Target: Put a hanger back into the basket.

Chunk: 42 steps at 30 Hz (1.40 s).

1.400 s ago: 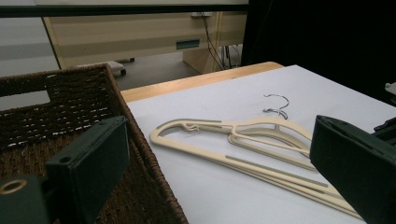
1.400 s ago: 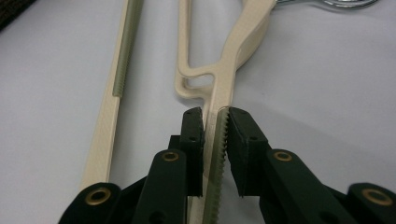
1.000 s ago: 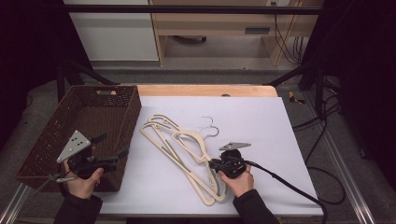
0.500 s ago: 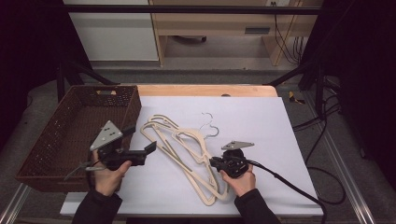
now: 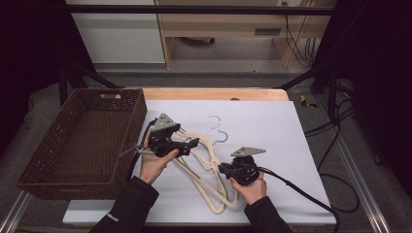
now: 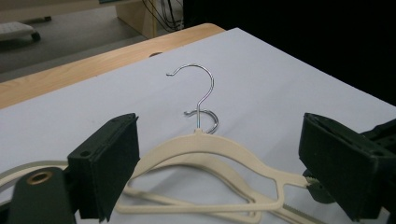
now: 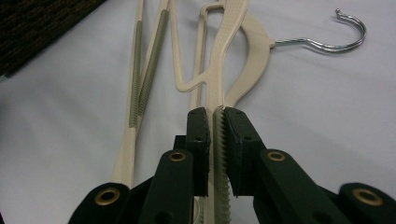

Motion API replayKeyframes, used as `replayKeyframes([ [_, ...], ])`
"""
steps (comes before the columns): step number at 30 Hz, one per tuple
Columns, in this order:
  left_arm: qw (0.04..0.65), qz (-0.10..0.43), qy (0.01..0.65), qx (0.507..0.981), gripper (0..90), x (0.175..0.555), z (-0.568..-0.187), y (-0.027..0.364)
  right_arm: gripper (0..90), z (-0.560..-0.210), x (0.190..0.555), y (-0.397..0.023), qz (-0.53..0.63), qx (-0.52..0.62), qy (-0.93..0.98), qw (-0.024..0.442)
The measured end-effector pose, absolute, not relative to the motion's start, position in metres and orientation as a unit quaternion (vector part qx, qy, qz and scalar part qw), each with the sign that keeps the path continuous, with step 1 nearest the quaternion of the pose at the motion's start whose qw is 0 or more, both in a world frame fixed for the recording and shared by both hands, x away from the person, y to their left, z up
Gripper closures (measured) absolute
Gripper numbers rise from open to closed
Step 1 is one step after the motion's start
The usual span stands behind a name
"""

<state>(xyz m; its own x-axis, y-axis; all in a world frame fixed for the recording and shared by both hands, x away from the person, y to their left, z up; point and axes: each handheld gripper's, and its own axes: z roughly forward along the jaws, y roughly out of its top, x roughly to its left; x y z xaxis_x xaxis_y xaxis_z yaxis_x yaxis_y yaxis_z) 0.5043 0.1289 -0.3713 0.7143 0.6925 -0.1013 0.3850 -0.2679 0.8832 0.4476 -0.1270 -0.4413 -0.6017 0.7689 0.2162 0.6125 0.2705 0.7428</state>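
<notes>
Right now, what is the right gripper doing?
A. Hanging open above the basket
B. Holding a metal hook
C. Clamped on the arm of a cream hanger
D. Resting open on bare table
C. In the right gripper view the right gripper has its pads shut on the ridged arm of a cream hanger; the high view shows that gripper at the hangers' lower end, away from the basket.

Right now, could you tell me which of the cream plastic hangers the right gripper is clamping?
The upper cream plastic hanger: the right gripper pinches its ridged arm, while the hanger beneath lies free on the table.
</notes>
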Motion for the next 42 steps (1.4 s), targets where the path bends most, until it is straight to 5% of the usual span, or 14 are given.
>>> replayKeyframes([
  [14,0.462,0.144,0.343,0.805,32.4,0.539,-0.4,0.092,80.9,-0.441,0.446,-0.126,0.423,0.438,0.788,0.092],
  [35,0.422,0.155,0.332,0.829,83.7,0.561,-0.419,0.071,80.9,-0.442,0.445,-0.127,0.421,0.425,0.795,0.099],
  [42,0.424,0.157,0.33,0.829,87.9,0.559,-0.415,0.073,80.9,-0.441,0.443,-0.127,0.417,0.423,0.798,0.097],
])
